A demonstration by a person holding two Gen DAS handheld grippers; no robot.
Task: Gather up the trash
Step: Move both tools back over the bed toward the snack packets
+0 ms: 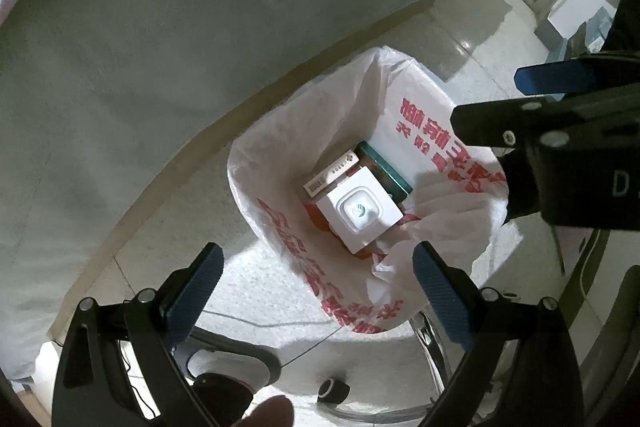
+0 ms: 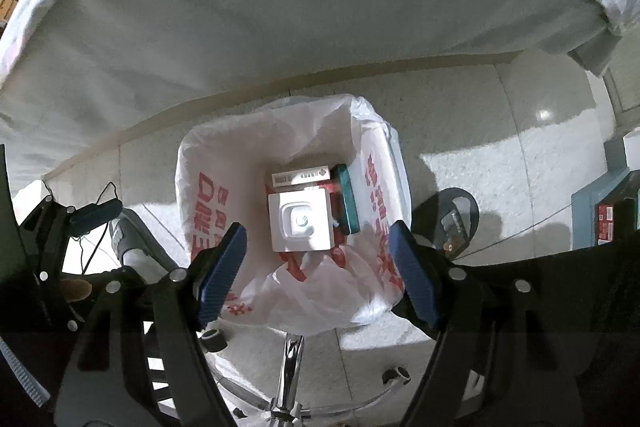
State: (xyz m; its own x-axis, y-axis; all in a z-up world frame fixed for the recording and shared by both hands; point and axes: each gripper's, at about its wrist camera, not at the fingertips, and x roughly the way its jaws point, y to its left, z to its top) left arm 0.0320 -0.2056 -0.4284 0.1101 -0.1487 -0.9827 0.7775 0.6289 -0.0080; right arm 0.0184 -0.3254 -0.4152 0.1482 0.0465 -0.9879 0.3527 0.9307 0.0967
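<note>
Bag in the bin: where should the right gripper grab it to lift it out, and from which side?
Judging from the pictures, take the bag's near rim, from above. The film there slumps inward in a loose fold just ahead of the open right gripper, while elsewhere it is stretched over the bin edge. Stay at the rim, clear of the white box lying inside.

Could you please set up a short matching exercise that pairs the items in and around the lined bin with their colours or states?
Column 1:
1. square box
2. slim box
3. bin liner
4. right tongs

Column 2:
A. teal, standing on edge in the bin
B. open and empty above the bin
C. white with red print
D. white, lying on top of the trash

Pairs: 1-D, 2-A, 3-C, 4-B
</note>
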